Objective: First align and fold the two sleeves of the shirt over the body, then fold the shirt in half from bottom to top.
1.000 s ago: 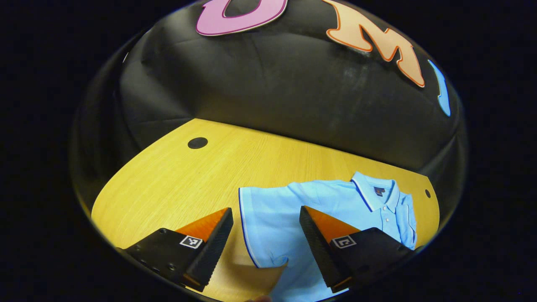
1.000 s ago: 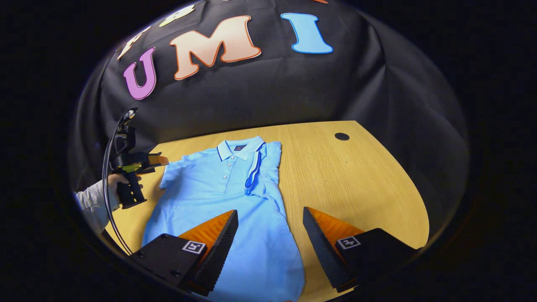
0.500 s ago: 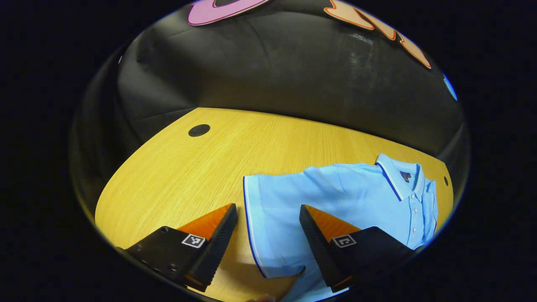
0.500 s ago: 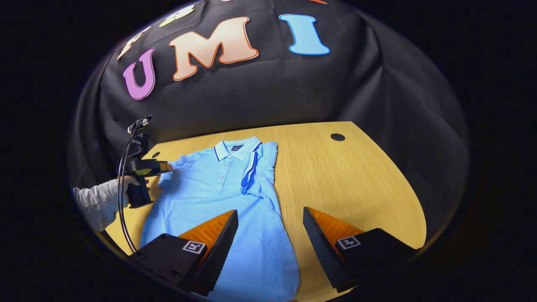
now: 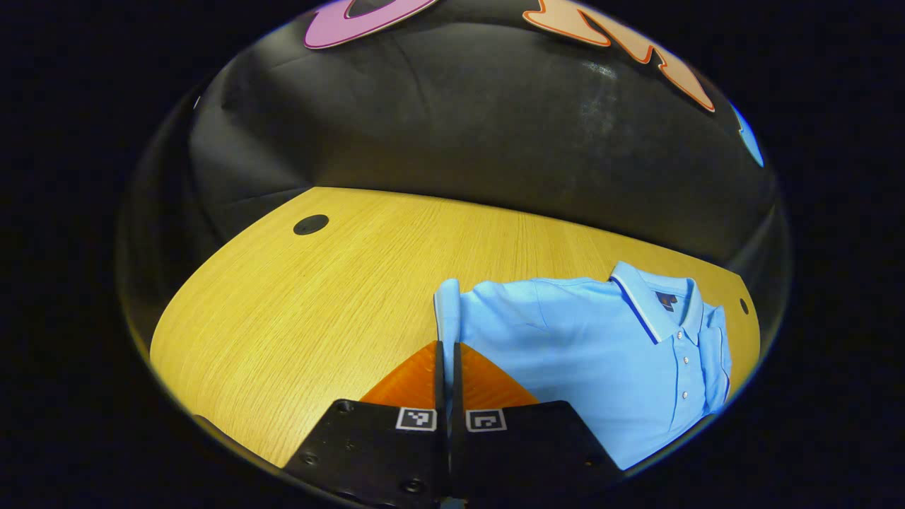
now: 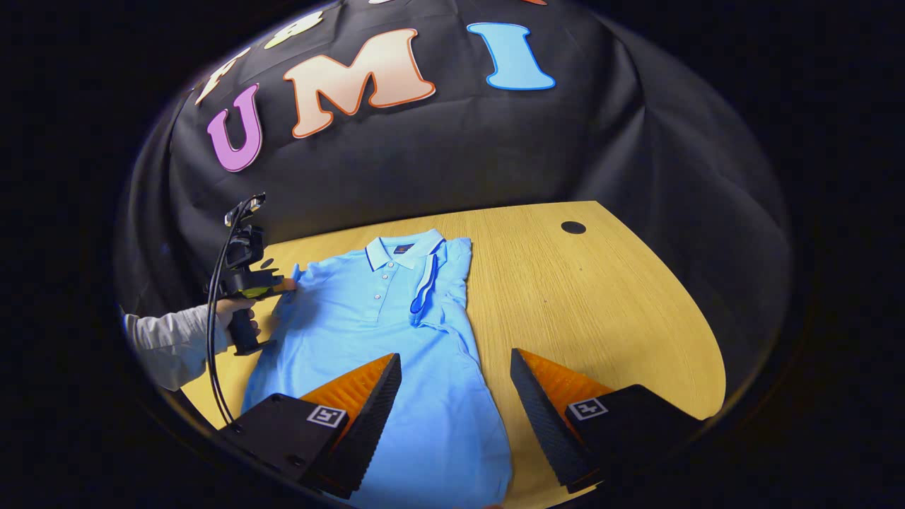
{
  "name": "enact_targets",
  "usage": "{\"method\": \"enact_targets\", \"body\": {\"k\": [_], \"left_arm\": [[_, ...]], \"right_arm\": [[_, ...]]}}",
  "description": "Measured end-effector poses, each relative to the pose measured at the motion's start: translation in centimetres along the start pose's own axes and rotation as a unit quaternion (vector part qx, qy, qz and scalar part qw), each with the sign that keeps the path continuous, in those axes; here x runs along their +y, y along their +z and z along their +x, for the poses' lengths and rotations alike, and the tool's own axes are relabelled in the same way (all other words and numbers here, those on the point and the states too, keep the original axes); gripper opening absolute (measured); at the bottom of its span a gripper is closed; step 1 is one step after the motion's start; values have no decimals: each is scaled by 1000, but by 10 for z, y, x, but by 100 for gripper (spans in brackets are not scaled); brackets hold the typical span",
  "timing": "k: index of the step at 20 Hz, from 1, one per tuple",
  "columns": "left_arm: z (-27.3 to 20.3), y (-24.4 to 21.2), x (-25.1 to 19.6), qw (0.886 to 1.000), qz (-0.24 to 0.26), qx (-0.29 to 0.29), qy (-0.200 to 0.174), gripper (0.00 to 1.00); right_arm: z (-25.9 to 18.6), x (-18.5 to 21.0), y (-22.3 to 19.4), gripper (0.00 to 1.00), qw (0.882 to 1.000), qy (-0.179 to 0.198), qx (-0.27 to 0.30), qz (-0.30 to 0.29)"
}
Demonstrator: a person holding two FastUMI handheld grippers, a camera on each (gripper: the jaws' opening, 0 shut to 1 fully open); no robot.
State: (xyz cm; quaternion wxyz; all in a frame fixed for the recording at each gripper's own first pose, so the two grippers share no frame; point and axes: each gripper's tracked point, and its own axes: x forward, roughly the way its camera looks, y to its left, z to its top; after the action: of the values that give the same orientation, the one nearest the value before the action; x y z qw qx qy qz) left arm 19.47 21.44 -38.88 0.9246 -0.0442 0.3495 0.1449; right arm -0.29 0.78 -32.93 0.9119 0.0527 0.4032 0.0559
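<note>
1. A light blue polo shirt (image 6: 368, 332) is laid face up on a wooden table (image 6: 601, 297), with its collar (image 6: 403, 249) toward the black cloth wall and its hem toward the near edge.
2. In the right gripper view, the sleeve (image 6: 442, 283) on the right of that picture is seen folded over the body, its dark blue and white trim lying beside the button placket.
3. The left gripper (image 5: 447, 353) is closed on the other sleeve (image 5: 447, 311): in the left gripper view the fingers are pressed together with only a thin gap, and the trimmed sleeve edge is pinched between the tips and stands up in a narrow fold.
4. In the right gripper view, the same gripper (image 6: 286, 285) is seen at the shirt's shoulder end, held by a hand (image 6: 233, 309) in a pale sleeve, with a black cable looping down from it.
5. The right gripper (image 6: 456, 367) is held wide open above the lower part of the shirt; one finger is over the fabric, the other over bare table just beside the shirt's side edge. Nothing is held between them.
6. A round dark hole (image 6: 573, 227) is seen in the tabletop, well apart from the shirt.
</note>
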Motion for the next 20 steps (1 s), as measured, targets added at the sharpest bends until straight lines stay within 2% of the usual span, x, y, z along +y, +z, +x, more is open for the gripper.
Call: {"method": "enact_targets", "body": {"k": [1, 3, 5, 6, 7, 9, 10, 11, 14, 16, 20], "left_arm": [[-2, 2, -2, 1000, 1, 1, -1, 0], [-11, -3, -8, 1000, -6, 24, -2, 0], [-20, 3, -24, 999, -15, 22, -19, 0], [-27, 9, -30, 999, -15, 19, -26, 0], [-34, 15, -36, 999, -13, 12, -30, 0], [-47, 26, -59, 999, -15, 0, -52, 0], [-54, 29, -72, 998, -11, -2, -66, 0], [-60, 29, -85, 997, -6, 0, -81, 0], [-71, 32, -120, 994, 18, -10, -110, 0], [-76, 22, -149, 989, 23, -2, -144, 0], [-75, -5, -179, 985, 45, 25, -165, 0]], "right_arm": [[-1, -3, 0, 98, 1000, -1, -1, -1], [-7, -9, 0, 98, 1000, -5, -6, -5], [-12, -14, 2, 98, 1000, -5, -10, 2], [-14, -18, 1, 93, 1000, -7, -11, 6], [-16, -21, 1, 98, 1000, -7, -11, 8], [-20, -25, 2, 98, 1000, -9, -14, 11], [-22, -26, 2, 93, 1000, -10, -17, 10], [-23, -28, 2, 97, 1000, -11, -18, 8], [-26, -30, -1, 98, 1000, -11, -18, 6], [-28, -30, -1, 98, 1000, -9, -20, 11], [-29, -31, -6, 98, 1000, -8, -13, 11]]}}
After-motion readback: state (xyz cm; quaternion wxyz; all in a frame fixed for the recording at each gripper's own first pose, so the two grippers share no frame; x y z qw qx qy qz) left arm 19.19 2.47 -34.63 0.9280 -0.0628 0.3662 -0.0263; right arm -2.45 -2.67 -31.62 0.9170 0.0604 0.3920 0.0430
